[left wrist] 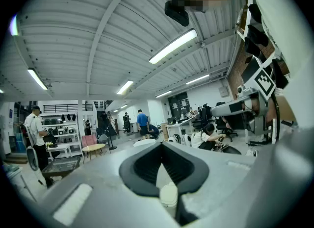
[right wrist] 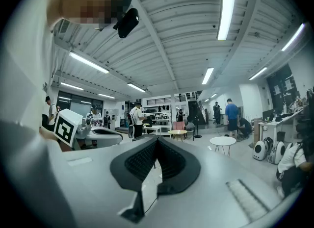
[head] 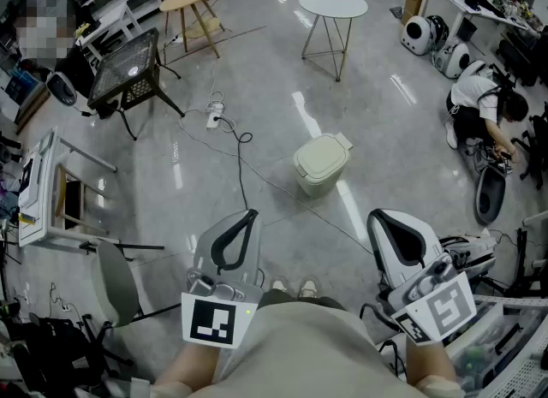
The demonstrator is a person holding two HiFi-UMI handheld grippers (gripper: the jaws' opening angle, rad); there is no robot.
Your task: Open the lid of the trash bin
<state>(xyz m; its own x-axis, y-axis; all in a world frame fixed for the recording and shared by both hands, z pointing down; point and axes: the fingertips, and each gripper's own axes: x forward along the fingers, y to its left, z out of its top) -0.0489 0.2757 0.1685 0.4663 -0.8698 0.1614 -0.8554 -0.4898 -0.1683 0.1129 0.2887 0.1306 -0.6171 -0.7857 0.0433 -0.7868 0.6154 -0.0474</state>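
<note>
Found the trash bin (head: 321,163) standing on the bare floor (head: 402,157), well ahead of the shoes (head: 291,288), with its lid looking fully down. Judged the task not begun: nothing touched, the whole approach and the lifting of the lid left to do. Held the left claw (head: 251,214) and the right claw (head: 375,215) close to the body, well apart from the bin, each with tips pressed together and nothing pinched. Glimpsed the bin through the loop of the pads in the left gripper view. Noted open floor round most of the bin, save for a thin cable (head: 242,169) trailing near its left side and across its front. Saw a round white table (head: 333,4) well beyond it, and a crouching person (head: 479,97) far off to the right.
</note>
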